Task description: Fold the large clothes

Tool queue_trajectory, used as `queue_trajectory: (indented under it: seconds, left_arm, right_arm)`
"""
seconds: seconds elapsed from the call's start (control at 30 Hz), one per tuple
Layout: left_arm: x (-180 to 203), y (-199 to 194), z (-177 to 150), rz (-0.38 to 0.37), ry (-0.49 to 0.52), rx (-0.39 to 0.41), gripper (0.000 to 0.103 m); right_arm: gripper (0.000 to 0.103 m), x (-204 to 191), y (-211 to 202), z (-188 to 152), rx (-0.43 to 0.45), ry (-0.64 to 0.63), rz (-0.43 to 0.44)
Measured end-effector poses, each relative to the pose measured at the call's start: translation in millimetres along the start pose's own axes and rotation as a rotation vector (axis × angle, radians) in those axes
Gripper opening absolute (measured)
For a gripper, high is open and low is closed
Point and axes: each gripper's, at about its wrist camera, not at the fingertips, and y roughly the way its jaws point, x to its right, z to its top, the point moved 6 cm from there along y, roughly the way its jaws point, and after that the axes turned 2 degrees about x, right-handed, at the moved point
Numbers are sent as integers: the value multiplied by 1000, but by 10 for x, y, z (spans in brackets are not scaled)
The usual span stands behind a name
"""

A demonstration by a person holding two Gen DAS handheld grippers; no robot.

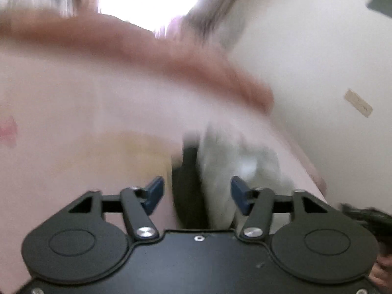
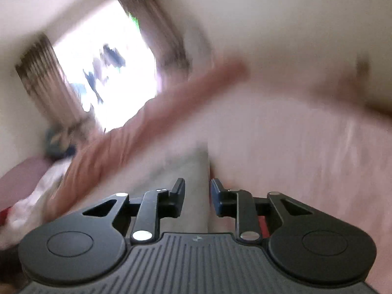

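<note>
Although both views are smeared by motion, each gripper seems raised over a pale pink bed sheet with a darker salmon border point(image 1: 73, 93), probably carrying a garment for a fold. Between the jaws of the left gripper point(image 1: 197, 192), which stand fairly wide, hangs pale grey-white cloth with a dark strip beside it point(image 1: 230, 161); whether the blue pads point(image 1: 241, 193) actually pinch it I cannot tell. The right gripper point(image 2: 197, 193) has its jaws narrow, closed on a beige-grey band of fabric point(image 2: 193, 171) running straight ahead of them. Only the right view shows the bright curtained window point(image 2: 105, 73) ahead and to the left; only the left shows a white wall with a beige switch plate point(image 1: 358, 103) to the right.
</note>
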Motion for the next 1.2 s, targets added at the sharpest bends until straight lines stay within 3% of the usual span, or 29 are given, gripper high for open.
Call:
queue_trajectory:
  seconds: [0.07,0.13,0.17,0.2,0.27,0.3,0.33,0.4,0.47,0.57,0.6,0.67,0.73,0.8,0.9,1.07,1.2]
  left_arm:
    - [372,-80,117,-33,73,131,90]
    - [707,0,63,-38,125,248,103]
    - [774,100,20,-14,143,274,103]
    - [808,296,-43,34,172,249,103]
    - [702,697,-206,159,213,93,103]
    - [564,875,-325,227,227,18,103]
    - [425,968,-430,262,230,-38,103]
    - [184,1046,-562,216,160,-61,103]
    - [-14,858,-540,199,76,-56,103]
    - [-21,438,-460,221,183,-105,103]
    - [22,331,-420,232,218,-113,103]
    - [165,53,-362,185,267,-176,103]
    - [369,-147,-345,113,298,-228,103]
    - [606,-437,-430,103,358,-229,103]
    - [853,-789,-503,135,390,-223,103]
    - [1098,-1201,-710,70,352,-233,103]
    - [1174,-1406,-825,96,399,-255,103]
  right_arm:
    - [25,-321,21,-26,66,-44,-43]
    - [25,-595,245,-182,78,-120,-66]
    - [25,-642,391,-273,76,-164,-104]
    - [25,-642,549,-385,55,-203,-145]
    - [25,-544,830,-620,-27,-269,-249]
    - [25,-436,924,-658,-80,-250,-272]
    - [33,-338,945,-650,-90,-189,-262]
    - [35,-278,905,-605,-92,-118,-249]
    - [38,-211,735,-565,-79,-135,-297]
    - [42,-269,284,-316,-11,-232,-336]
    - [48,-362,95,-239,8,-267,-349]
    - [82,-492,-169,-193,-41,-303,-306]
    - [86,-682,-223,-287,-125,-366,-269]
    - [93,-854,-308,-448,-192,-470,-296]
    - [95,-941,-491,-723,-268,-541,-364]
    - [95,-921,-720,-1058,-370,-426,-313]
    - [95,-913,-924,-1128,-391,-400,-323]
